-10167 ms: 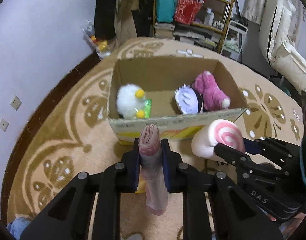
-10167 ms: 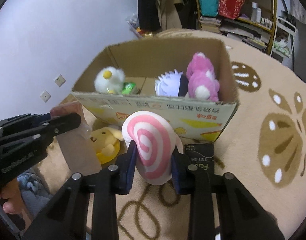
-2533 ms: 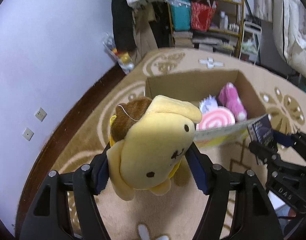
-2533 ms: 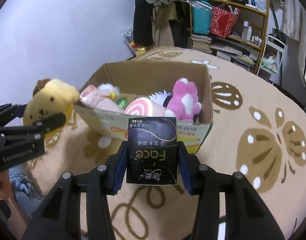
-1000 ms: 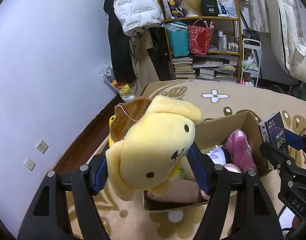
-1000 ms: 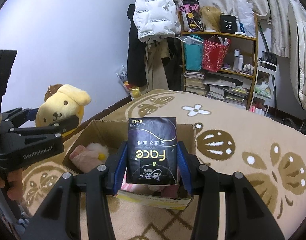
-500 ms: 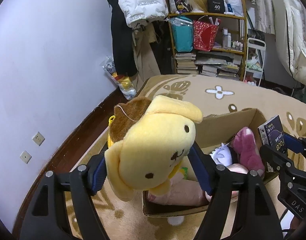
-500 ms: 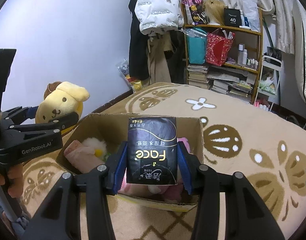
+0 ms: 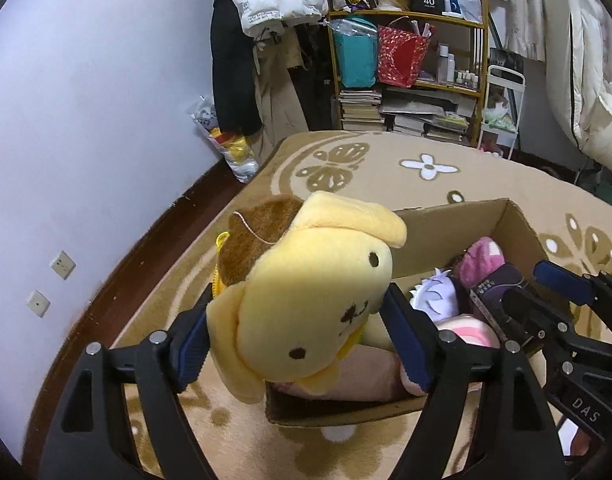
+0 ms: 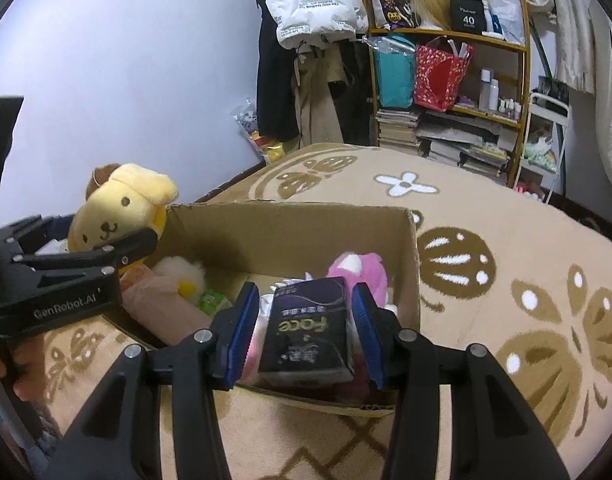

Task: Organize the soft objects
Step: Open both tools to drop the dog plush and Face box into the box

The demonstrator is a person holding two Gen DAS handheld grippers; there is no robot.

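My left gripper (image 9: 302,344) is shut on a yellow dog plush (image 9: 309,304) and holds it above the left near corner of the cardboard box (image 9: 445,236). It also shows in the right wrist view (image 10: 114,212). My right gripper (image 10: 302,332) is open over the box (image 10: 290,228). The black tissue pack (image 10: 309,336) lies tilted between the jaws, free of the pads, on the toys in the box. A pink plush (image 10: 357,268), a white chick (image 10: 178,272) and a pink roll (image 10: 162,304) lie inside.
The box stands on a beige patterned rug (image 10: 505,280). A shelf (image 10: 445,92) with bags and books and hanging coats (image 10: 306,40) stand at the back. The white wall (image 9: 86,120) is on the left, with a bag (image 9: 230,152) at its foot.
My right gripper has opened and let go of the tissue pack, which has dropped and tilted into the box. Both grippers have moved closer over the box.
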